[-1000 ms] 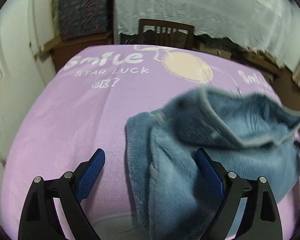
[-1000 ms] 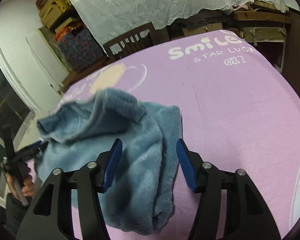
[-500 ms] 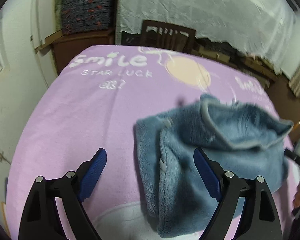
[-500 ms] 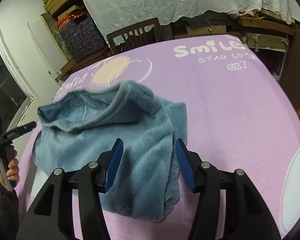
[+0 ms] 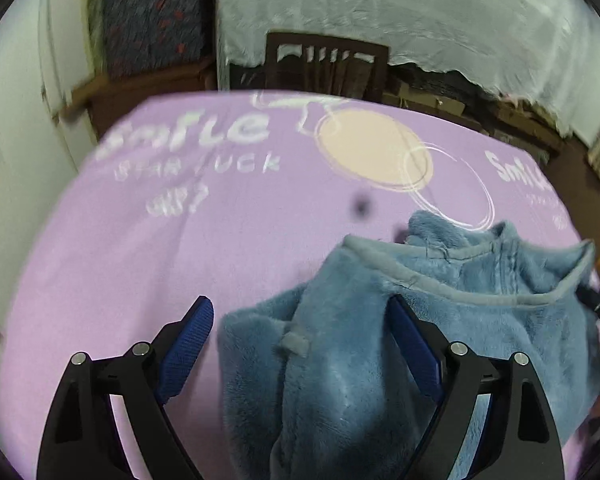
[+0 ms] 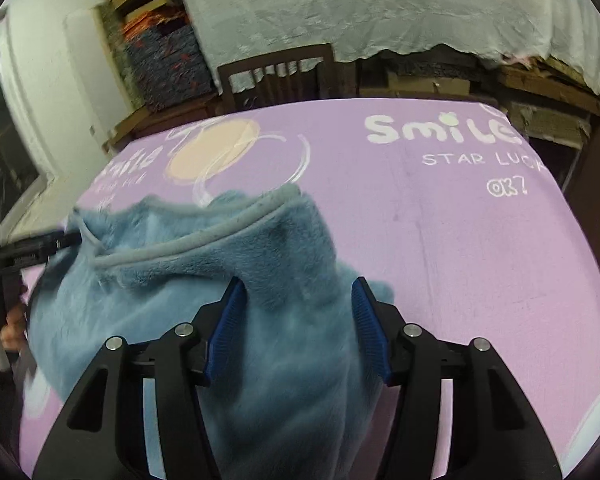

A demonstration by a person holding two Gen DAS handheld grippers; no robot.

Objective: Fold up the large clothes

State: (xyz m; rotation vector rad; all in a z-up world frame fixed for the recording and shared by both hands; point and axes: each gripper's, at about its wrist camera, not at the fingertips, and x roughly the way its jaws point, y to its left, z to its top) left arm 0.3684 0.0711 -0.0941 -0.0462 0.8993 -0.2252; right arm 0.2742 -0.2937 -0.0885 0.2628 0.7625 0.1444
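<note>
A blue fleece garment (image 5: pixel 440 320) lies crumpled on the table's purple printed cloth (image 5: pixel 180 240), its grey-trimmed collar edge raised. My left gripper (image 5: pixel 300 302) hovers open and wide over the garment's left edge. One of its fingers (image 5: pixel 188 344) is over bare cloth and the other is over fleece. My right gripper (image 6: pixel 298 283) stands half open above the garment (image 6: pixel 220 272); fleece shows between and below its blue pads, which do not press on it. The left gripper's black body (image 6: pixel 32 248) shows at the collar's left end.
A dark wooden chair (image 5: pixel 324 64) stands behind the table's far edge. White draped sheeting (image 6: pixel 380 4) covers stacked things at the back. Patterned boxes (image 5: pixel 152 36) sit at the back left by a white wall. A person's hand (image 6: pixel 12 332) is at the left edge.
Over the last half second both grippers have moved closer in over the garment, which now fills more of each view. Neither pair of jaws has changed its width.
</note>
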